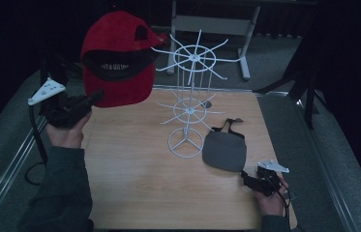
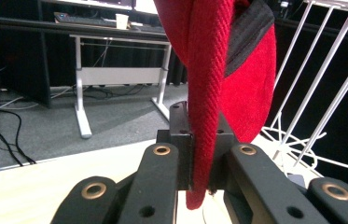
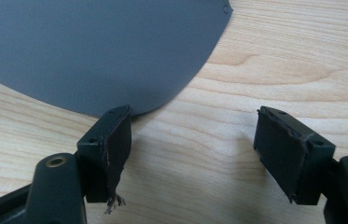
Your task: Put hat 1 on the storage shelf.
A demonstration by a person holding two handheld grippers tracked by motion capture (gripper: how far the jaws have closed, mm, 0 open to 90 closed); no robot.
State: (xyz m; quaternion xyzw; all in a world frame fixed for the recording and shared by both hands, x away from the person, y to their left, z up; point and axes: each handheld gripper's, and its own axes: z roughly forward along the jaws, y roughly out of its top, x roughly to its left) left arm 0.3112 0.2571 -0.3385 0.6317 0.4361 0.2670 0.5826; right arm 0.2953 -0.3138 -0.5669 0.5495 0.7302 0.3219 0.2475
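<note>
Left tongs (image 1: 93, 98) clamp the brim of the red cap (image 1: 116, 60), held aloft just left of the white wire rack (image 1: 191, 96), so this looks like the hanging step. Next: carry it over and hook it on a prong. Right tongs (image 3: 192, 149) gape wide, low over the table (image 1: 134, 193) beside the grey cap (image 1: 225, 151) (untouched).

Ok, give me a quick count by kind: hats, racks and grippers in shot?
Hats: 2, the red cap clamped in the left gripper, and the grey cap flat on the table.
Racks: 1, the white wire rack.
Grippers: 2, with the right gripper open beside the grey cap.
Total: 5.
</note>
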